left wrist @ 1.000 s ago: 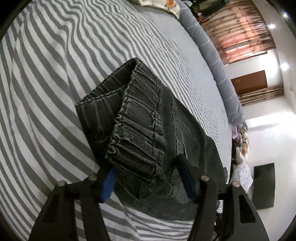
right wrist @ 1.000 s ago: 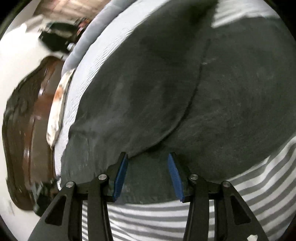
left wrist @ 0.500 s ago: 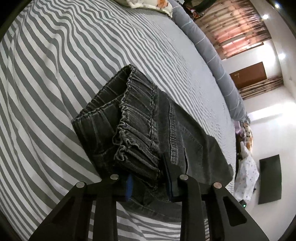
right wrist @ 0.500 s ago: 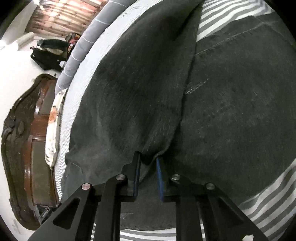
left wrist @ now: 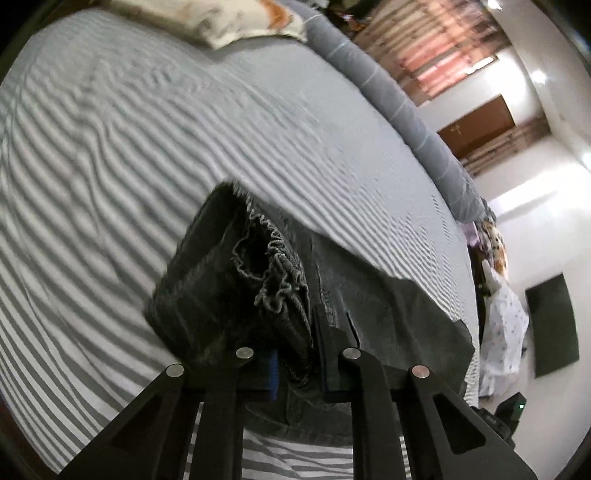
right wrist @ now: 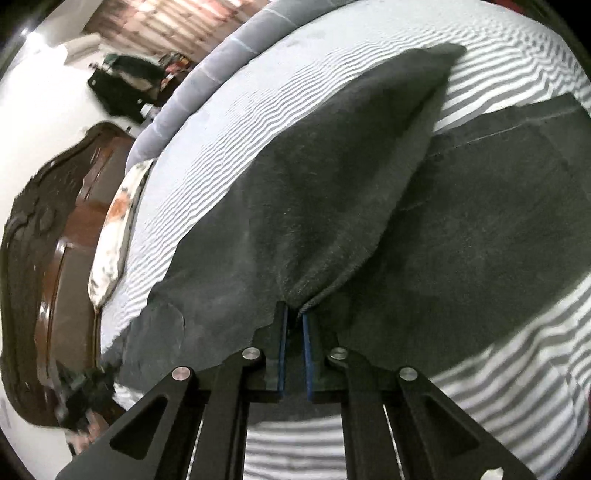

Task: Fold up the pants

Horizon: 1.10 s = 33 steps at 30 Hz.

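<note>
Dark grey denim pants lie on a grey-and-white striped bed. In the left wrist view the elastic waistband is bunched and lifted off the sheet. My left gripper is shut on the waistband end. In the right wrist view the pants spread wide, one layer raised in a fold over a flat layer. My right gripper is shut on the edge of the raised layer.
A grey bolster runs along the bed's far edge, with a patterned pillow near the head. A dark wooden headboard stands to the left in the right wrist view. Clothes and bags lie beyond the bed.
Both grippers closed from open onto the pants. They have since lifted the cloth: the waistband end rises off the sheet, and the layer in the right gripper is pulled up.
</note>
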### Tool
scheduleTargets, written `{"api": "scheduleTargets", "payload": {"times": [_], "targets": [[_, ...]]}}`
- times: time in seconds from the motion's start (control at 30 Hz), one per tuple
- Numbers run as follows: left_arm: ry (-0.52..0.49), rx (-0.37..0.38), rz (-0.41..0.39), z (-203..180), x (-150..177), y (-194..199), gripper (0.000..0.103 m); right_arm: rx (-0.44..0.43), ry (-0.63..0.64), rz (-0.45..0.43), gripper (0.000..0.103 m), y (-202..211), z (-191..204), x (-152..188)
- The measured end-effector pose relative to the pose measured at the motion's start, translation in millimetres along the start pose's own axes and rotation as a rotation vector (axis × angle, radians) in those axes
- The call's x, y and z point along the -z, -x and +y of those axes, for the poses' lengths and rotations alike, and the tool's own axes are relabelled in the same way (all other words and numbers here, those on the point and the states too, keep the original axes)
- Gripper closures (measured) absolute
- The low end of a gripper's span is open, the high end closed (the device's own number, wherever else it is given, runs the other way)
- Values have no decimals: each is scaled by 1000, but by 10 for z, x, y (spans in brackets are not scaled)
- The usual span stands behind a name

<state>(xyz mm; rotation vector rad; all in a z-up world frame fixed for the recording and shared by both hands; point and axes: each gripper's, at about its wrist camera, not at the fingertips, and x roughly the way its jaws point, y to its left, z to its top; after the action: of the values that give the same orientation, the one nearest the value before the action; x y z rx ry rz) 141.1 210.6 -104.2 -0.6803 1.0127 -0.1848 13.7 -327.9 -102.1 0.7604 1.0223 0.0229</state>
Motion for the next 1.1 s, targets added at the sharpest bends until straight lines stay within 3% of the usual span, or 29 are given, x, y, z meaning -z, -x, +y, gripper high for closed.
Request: {"api": "scheduleTargets", "payload": {"times": [0.13, 0.3, 0.37, 0.7, 0.9, 1.1], "targets": [[-43, -34, 29, 63, -124, -5, 88, 26, 52, 32, 97, 28, 102, 227], [-42, -160, 156, 298, -20, -278, 88, 70, 18, 84, 97, -130, -18, 453], [-34, -166, 177, 366, 15, -337, 88, 82, 15, 91, 97, -169, -23, 486], [-78, -186, 145, 280, 32, -325, 87, 131, 42, 99, 98, -161, 11, 594], [-192, -273, 118, 97, 103, -405, 82, 142, 1, 157, 92, -412, -154, 635], [-254, -353, 67, -102, 182, -344, 75, 61, -69, 164, 86, -404, -255, 604]]}}
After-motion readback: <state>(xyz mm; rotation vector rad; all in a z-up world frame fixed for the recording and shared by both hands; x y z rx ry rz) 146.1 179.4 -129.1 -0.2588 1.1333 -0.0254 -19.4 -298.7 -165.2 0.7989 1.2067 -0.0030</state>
